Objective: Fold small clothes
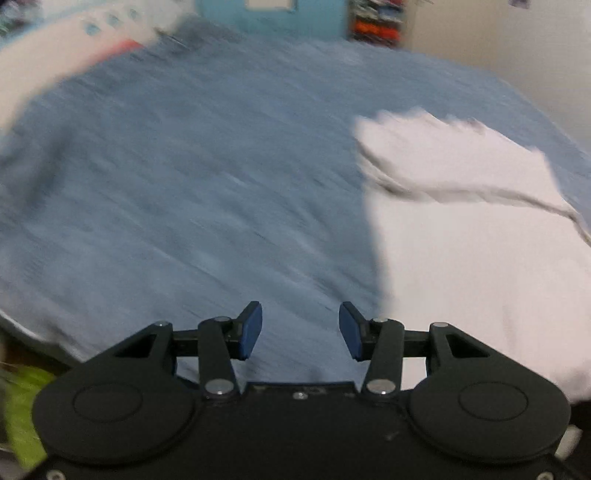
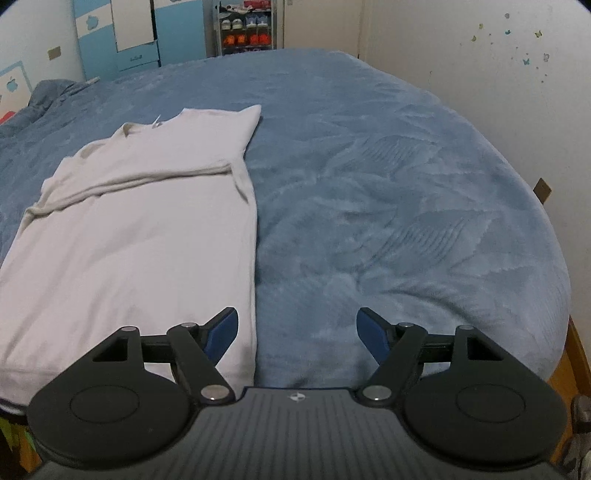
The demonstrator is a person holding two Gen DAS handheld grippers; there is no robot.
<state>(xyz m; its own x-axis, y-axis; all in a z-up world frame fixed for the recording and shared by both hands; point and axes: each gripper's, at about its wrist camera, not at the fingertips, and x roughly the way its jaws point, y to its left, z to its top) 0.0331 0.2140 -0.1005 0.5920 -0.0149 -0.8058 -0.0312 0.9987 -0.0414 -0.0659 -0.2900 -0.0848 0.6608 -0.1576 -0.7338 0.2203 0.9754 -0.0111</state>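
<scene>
The left gripper and right gripper are held above the near edge of the bed, jaws wide apart and empty. A white shirt is laid flat on the blue blanket, partly folded. Beyond, a shoe rack is seen.

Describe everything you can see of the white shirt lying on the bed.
The white shirt is a plain, soft knit garment lying flat on the blue blanket, collar end away from the camera. It is already partly folded: both long sides look turned in to straight edges, and a sleeve lies across the chest as a ridge. A small tag shows at the neckline. Nothing holds it; the right gripper hangs open over its near right edge. The left wrist view shows it only blurred.
</scene>
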